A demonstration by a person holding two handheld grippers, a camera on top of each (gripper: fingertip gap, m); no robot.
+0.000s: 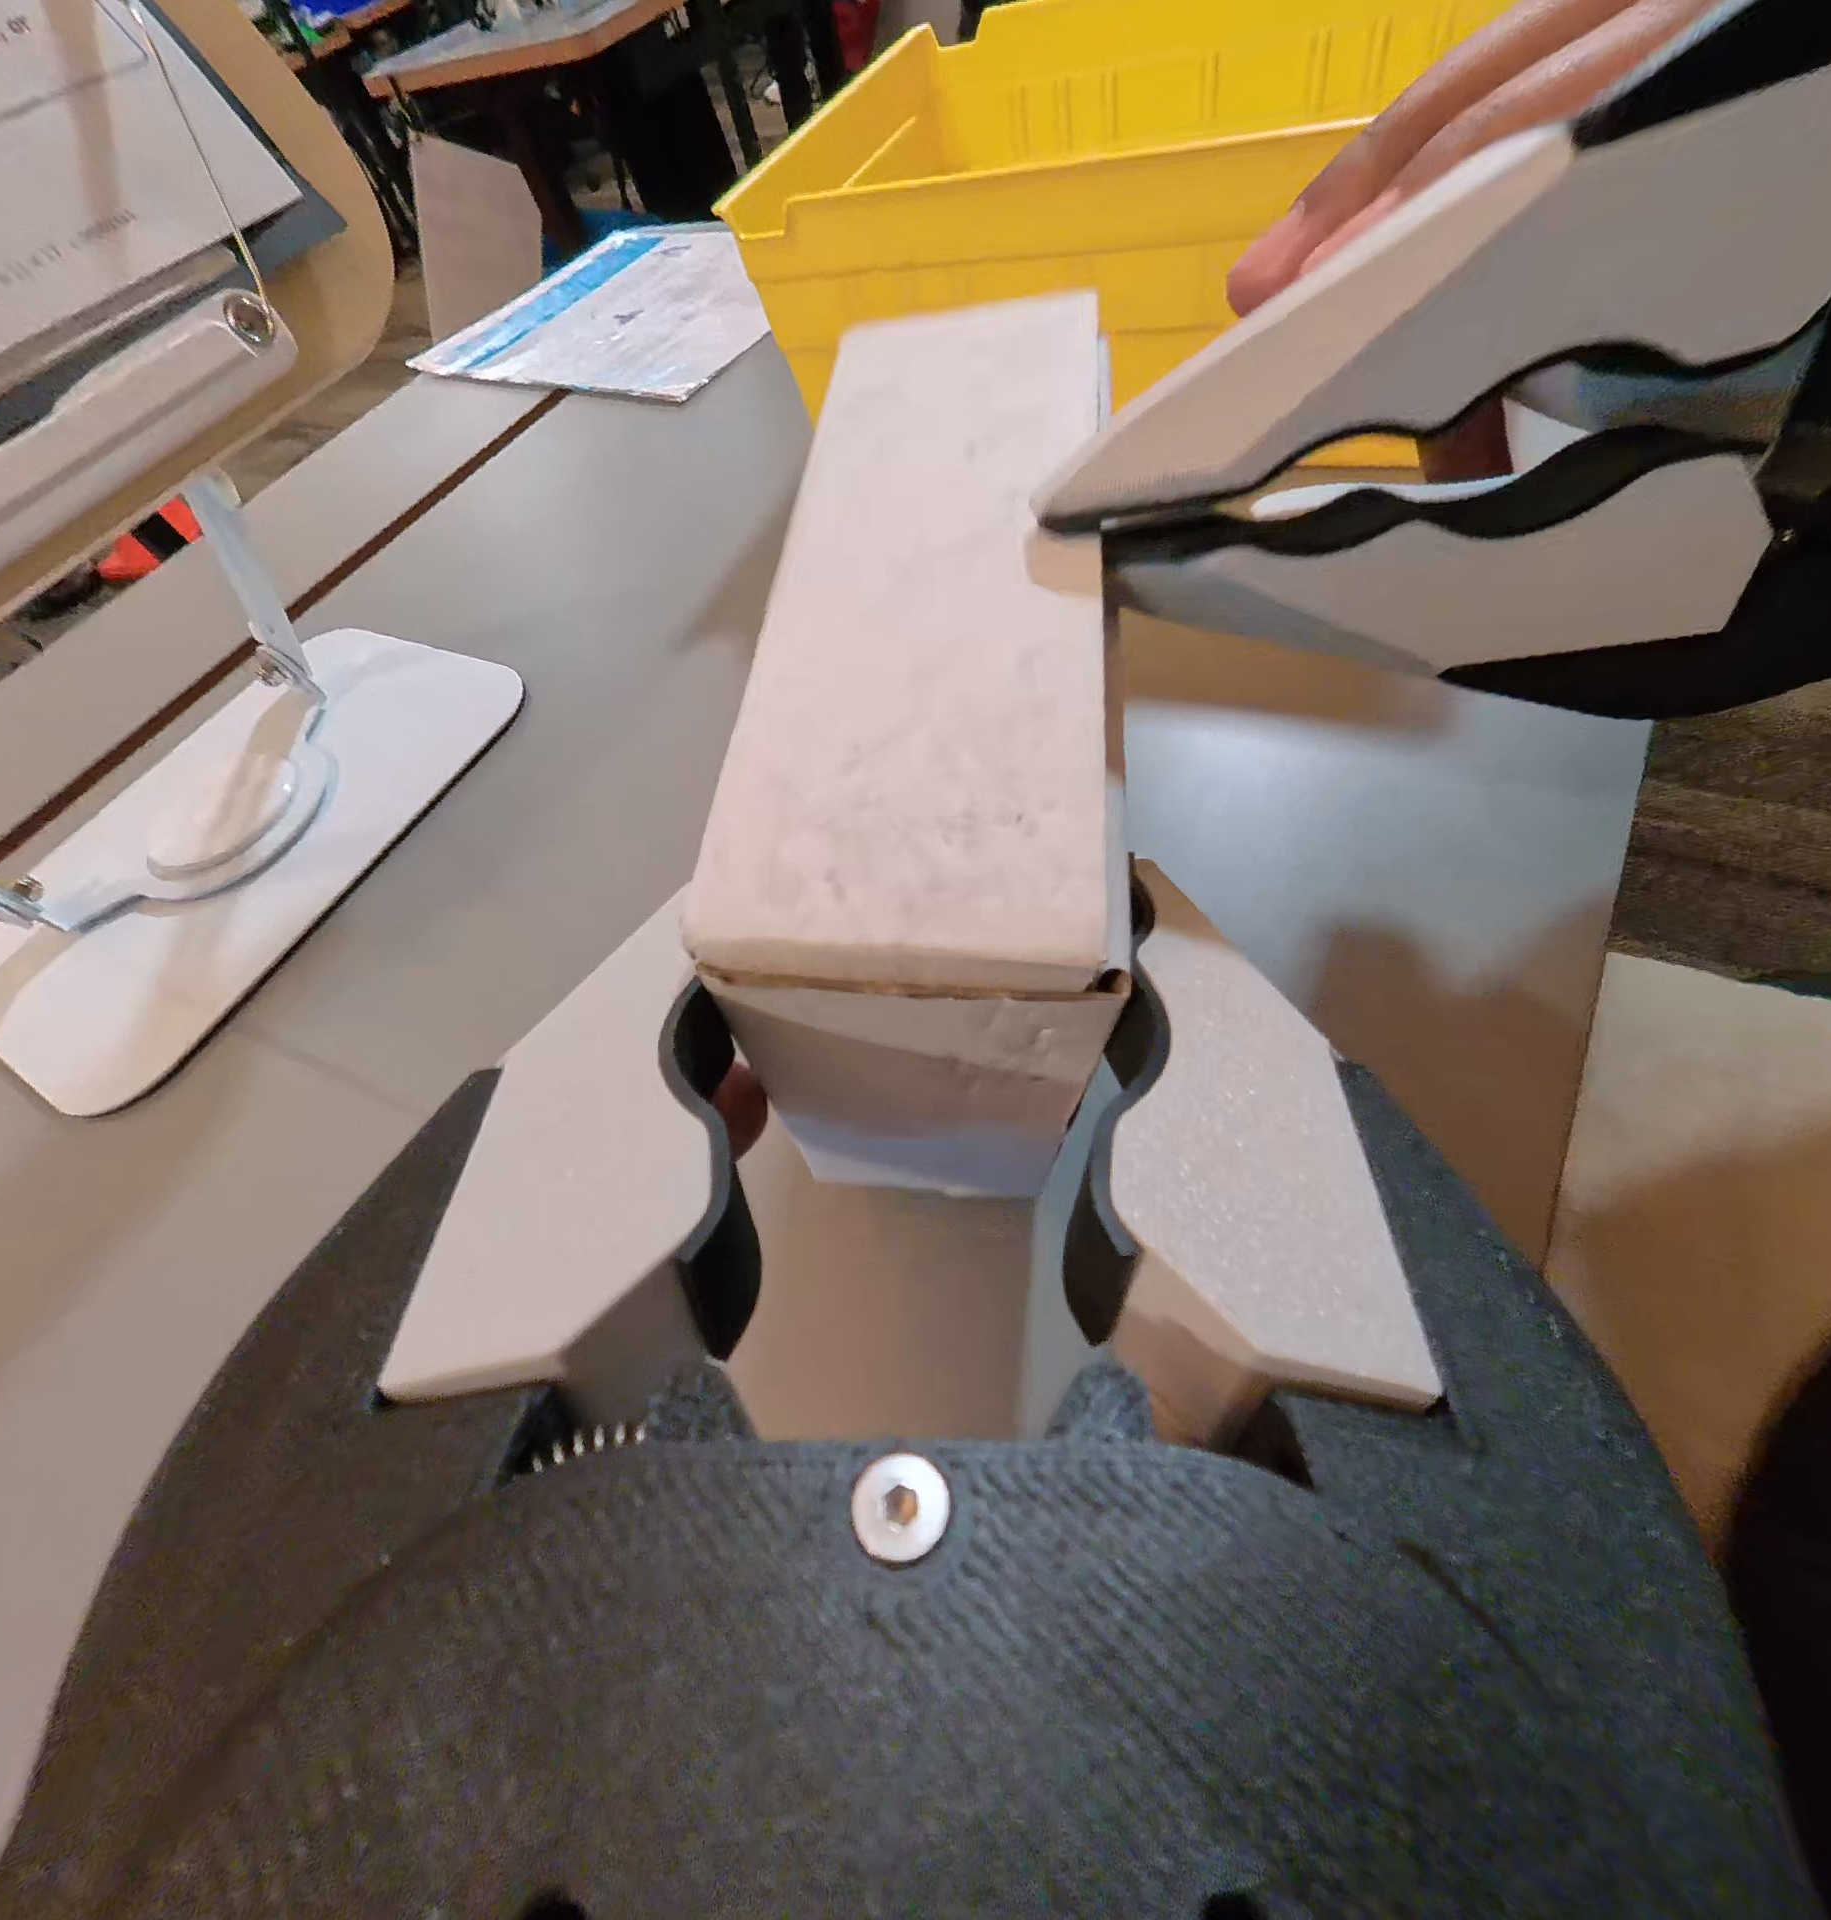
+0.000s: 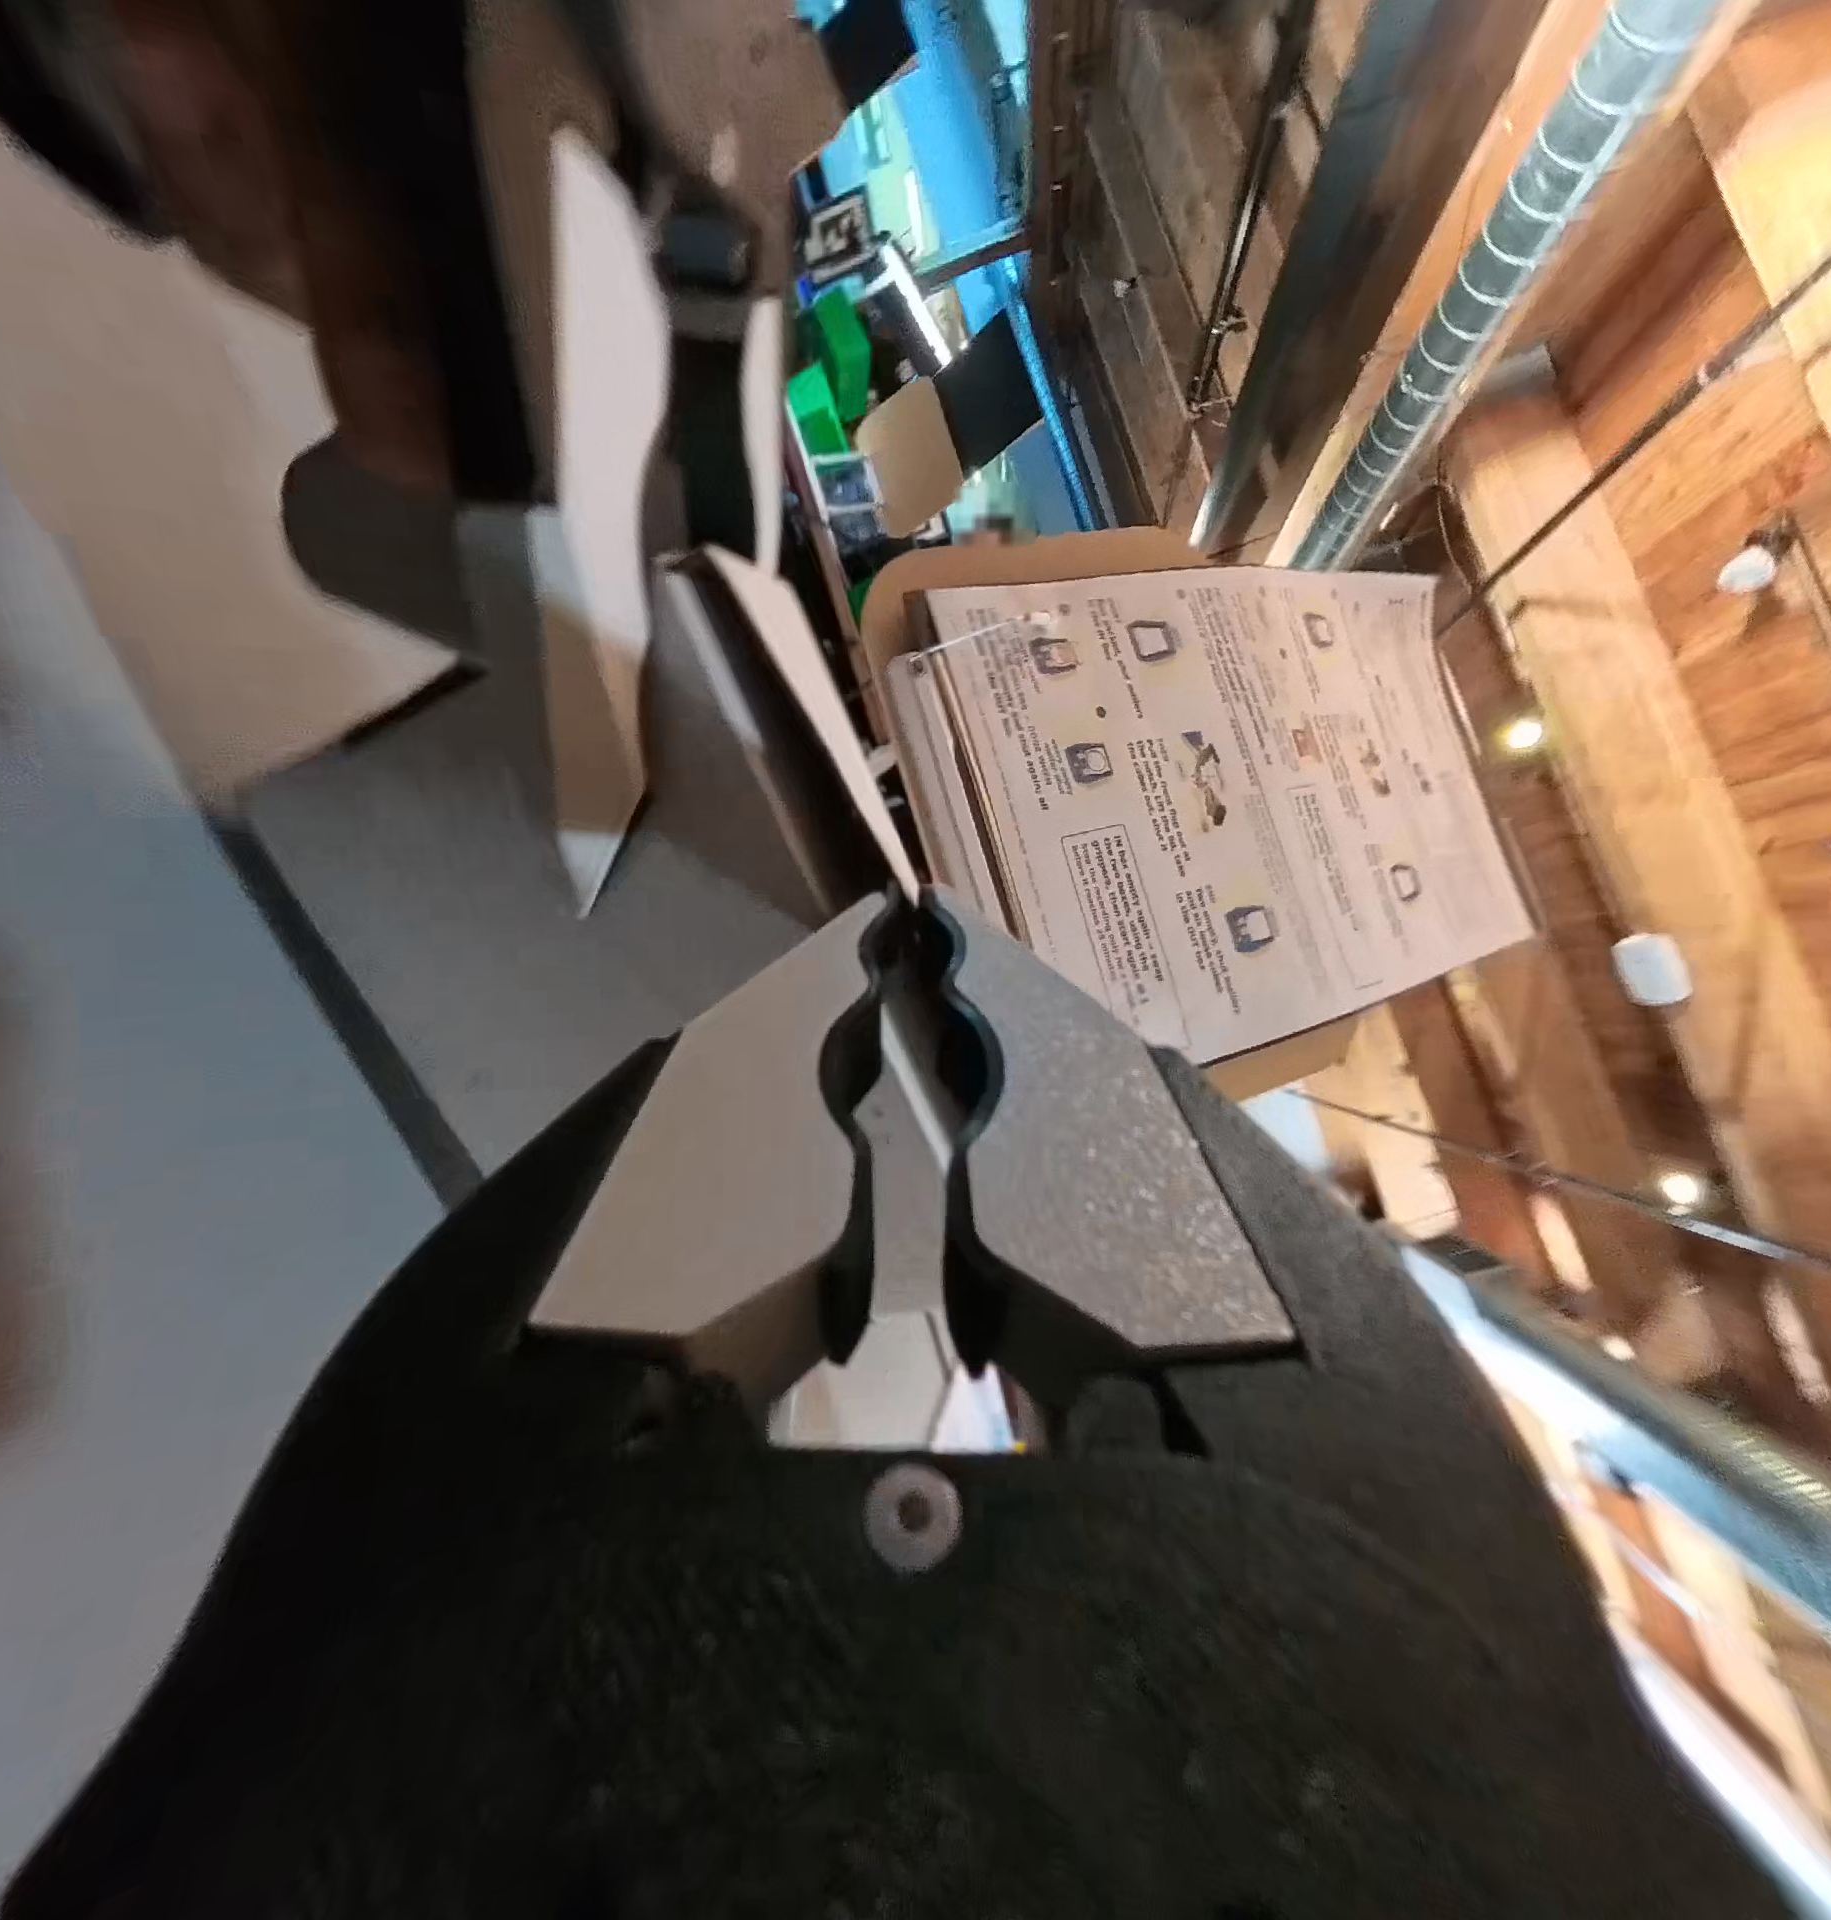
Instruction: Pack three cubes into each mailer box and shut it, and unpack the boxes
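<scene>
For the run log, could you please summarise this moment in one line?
left gripper: shut on box | right gripper: shut on lid edge | bin: behind

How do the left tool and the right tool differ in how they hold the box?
The left tool grips the box end across its width, wide apart; the right tool pinches only a thin flap edge at the long side, nearly closed. The left tool lies level; the right tool comes in from the side. Both are shut on the same box.
</scene>
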